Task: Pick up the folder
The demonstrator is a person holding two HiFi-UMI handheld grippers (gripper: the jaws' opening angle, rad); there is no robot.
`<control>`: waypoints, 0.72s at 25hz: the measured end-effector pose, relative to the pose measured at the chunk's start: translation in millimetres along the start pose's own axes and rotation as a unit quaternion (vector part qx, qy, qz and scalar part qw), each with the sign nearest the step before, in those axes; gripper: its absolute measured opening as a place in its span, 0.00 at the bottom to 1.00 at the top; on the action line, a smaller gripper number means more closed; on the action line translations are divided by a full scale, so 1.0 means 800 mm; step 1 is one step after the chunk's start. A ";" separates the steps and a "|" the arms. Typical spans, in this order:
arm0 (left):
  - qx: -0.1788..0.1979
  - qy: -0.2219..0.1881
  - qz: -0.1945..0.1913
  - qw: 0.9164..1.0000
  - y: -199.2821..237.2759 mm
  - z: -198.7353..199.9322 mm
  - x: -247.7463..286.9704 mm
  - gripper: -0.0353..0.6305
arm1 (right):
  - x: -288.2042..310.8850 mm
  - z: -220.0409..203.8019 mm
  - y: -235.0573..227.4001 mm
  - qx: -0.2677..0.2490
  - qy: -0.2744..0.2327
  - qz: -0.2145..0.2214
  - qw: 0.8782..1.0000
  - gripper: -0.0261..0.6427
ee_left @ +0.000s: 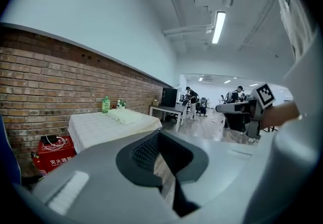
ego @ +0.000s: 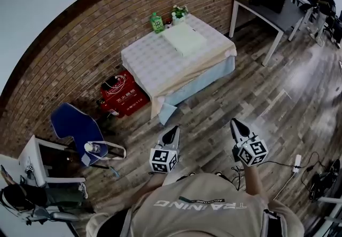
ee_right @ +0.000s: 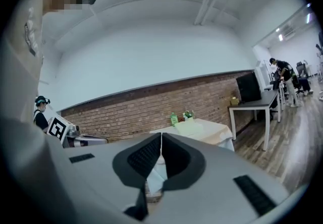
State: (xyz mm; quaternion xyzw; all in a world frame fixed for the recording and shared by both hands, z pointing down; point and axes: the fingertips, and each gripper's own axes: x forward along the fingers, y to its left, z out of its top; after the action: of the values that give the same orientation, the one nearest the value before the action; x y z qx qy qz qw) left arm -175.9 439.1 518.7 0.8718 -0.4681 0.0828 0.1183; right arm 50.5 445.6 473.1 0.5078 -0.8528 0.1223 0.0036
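A pale greenish-white folder (ego: 184, 38) lies flat on the far part of a cloth-covered table (ego: 160, 68) by the brick wall; it also shows small as the folder (ee_left: 122, 115) and the folder (ee_right: 193, 126). My left gripper (ego: 172, 133) and right gripper (ego: 236, 124) hover over the wooden floor, well short of the table, both pointing toward it. Each has its jaws shut with nothing between them, as the left gripper (ee_left: 159, 132) and right gripper (ee_right: 161, 135) views show.
A green bottle (ego: 156, 22) and a small flower pot (ego: 179, 12) stand behind the folder. A red box (ego: 122, 93) sits left of the table, a blue chair (ego: 77, 126) nearer left. A grey desk (ego: 272, 9) stands at right; people work beyond it.
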 end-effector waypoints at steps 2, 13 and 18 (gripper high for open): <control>0.003 -0.003 -0.008 1.000 0.010 0.001 0.007 0.06 | 0.009 0.002 0.004 -0.018 0.002 -0.003 1.000 0.06; -0.010 0.020 -0.003 1.000 0.000 -0.019 0.085 0.06 | 0.062 -0.035 -0.055 -0.029 0.058 0.018 0.998 0.06; -0.013 0.010 0.047 0.999 0.012 0.022 0.134 0.06 | 0.110 -0.007 -0.097 -0.059 0.056 0.069 0.994 0.06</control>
State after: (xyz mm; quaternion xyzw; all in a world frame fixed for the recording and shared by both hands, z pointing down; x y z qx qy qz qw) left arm -124.4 343.4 530.1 0.8464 -0.5082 0.0905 0.1305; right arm 74.6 335.5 505.5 0.4386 -0.8901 0.0999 0.0730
